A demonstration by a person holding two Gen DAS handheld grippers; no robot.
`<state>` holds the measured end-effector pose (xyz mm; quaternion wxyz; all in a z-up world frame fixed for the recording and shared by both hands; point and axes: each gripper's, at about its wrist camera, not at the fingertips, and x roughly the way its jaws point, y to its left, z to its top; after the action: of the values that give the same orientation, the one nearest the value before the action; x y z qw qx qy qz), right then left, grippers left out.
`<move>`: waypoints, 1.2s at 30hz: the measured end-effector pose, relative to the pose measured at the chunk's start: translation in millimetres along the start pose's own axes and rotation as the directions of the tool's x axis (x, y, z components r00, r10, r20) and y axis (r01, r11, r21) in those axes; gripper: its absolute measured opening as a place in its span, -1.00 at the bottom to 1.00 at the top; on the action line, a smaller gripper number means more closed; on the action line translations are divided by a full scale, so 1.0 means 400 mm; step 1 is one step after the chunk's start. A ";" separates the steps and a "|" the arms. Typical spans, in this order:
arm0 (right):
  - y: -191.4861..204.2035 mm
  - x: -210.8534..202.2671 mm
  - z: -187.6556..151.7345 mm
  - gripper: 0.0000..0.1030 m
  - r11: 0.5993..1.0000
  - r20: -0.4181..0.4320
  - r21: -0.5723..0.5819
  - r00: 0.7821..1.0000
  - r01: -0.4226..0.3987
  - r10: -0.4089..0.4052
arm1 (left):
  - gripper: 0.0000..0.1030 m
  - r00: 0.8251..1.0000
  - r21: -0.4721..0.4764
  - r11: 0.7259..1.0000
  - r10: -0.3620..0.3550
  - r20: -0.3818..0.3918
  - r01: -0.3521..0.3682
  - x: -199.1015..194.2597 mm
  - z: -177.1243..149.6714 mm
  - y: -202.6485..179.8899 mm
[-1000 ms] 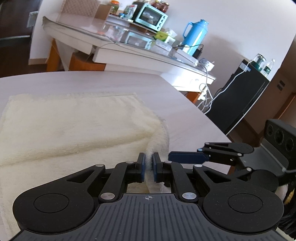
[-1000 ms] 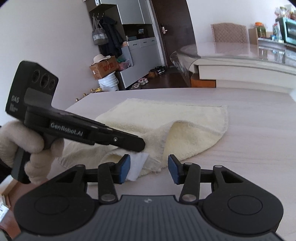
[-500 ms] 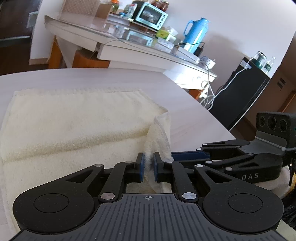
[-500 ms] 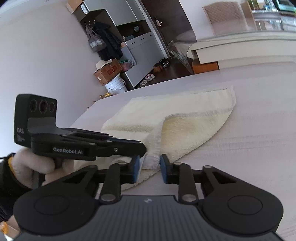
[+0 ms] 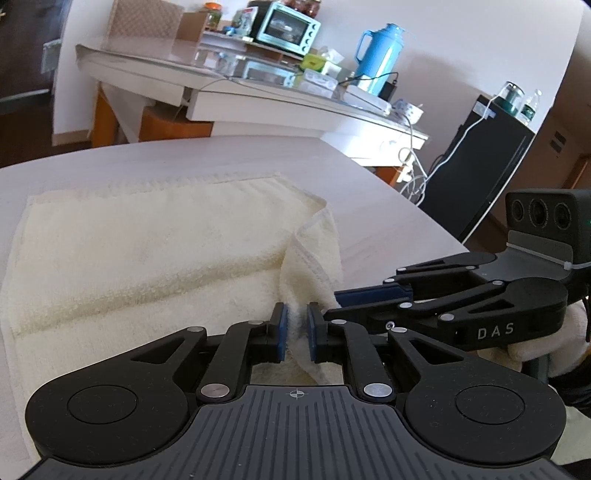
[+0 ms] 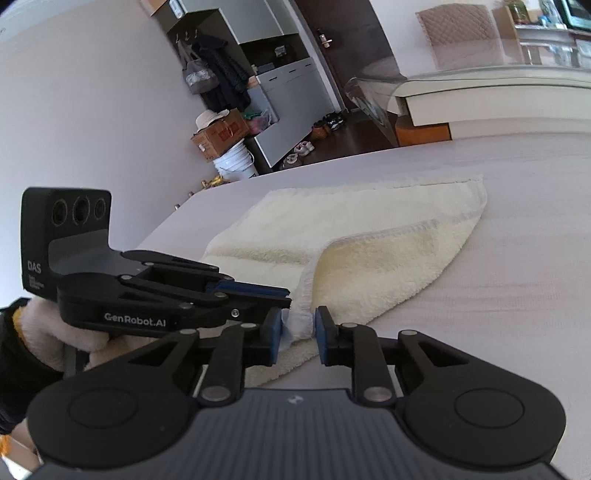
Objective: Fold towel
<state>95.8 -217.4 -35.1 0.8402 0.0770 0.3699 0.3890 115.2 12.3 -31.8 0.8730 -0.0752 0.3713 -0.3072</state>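
Observation:
A cream towel (image 5: 147,251) lies on the pale table (image 5: 369,192), folded once, with its near right corner raised. My left gripper (image 5: 294,334) is shut on that corner's edge. In the right wrist view the same towel (image 6: 369,240) spreads away over the table (image 6: 498,295). My right gripper (image 6: 298,332) has its jaws closing, and both pads press on the hemmed corner between them. The left gripper (image 6: 284,295) comes in from the left, its tips right beside the right one's. The right gripper (image 5: 336,302) shows side-on, held by a white-gloved hand (image 5: 535,343).
Behind the table stands a white counter (image 5: 258,107) with a teal toaster oven (image 5: 288,24), a blue thermos (image 5: 380,55) and cables. A black cabinet (image 5: 480,166) is at the right. A cardboard box on a white bucket (image 6: 236,162) stands on the floor to the left.
My right gripper's jaws have narrowed from wide apart onto the towel corner, close beside the left gripper. The left stays shut on the towel, and the corner stands slightly higher.

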 end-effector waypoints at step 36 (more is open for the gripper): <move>-0.022 -0.265 -0.100 -0.77 0.977 0.082 0.117 0.979 0.177 -0.187 | -0.21 0.945 0.405 0.862 0.328 0.016 -0.306 -0.268 -0.145 -0.079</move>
<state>28.9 -305.1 -7.9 0.8831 0.1068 0.3566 0.2856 2.5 56.1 2.8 0.8980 0.1760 0.3306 -0.2310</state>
